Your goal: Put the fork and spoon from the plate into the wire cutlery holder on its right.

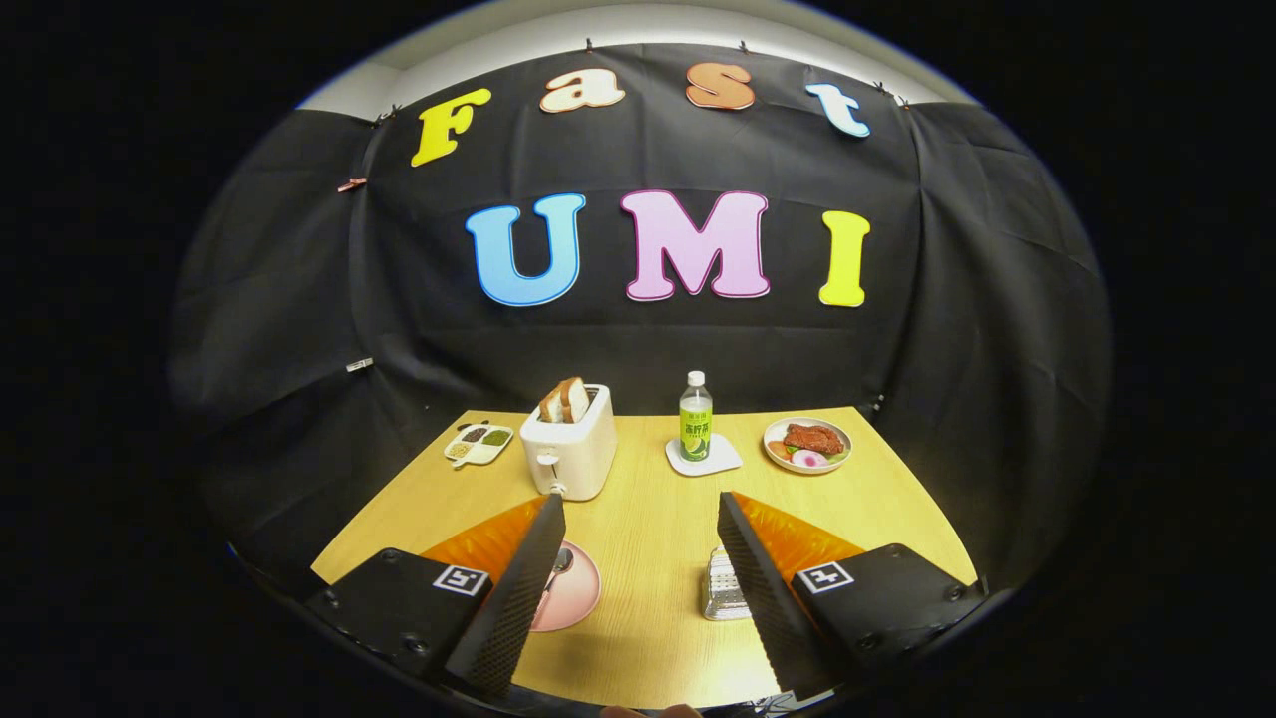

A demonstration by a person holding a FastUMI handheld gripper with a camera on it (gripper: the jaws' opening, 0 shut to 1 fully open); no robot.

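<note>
The gripper (641,519) hangs above the wooden table (648,608) with its fingers spread wide and nothing between them. The pink plate (578,598) lies partly behind one finger, a spoon (560,563) resting on it; the wire cutlery holder (722,588) stands beside the other. A toaster (570,449) sits beyond.

Cutlery on the pink plate, wire holder to its right

A round pink plate (576,596) lies flat on the worktop, partly hidden behind the left finger; a spoon (561,563) rests on it, bowl pointing away, handle hidden. The fork cannot be made out. The wire cutlery holder (722,588), a silvery mesh basket, stands upright to the plate's right, well apart from it, just beside the right finger.
</note>
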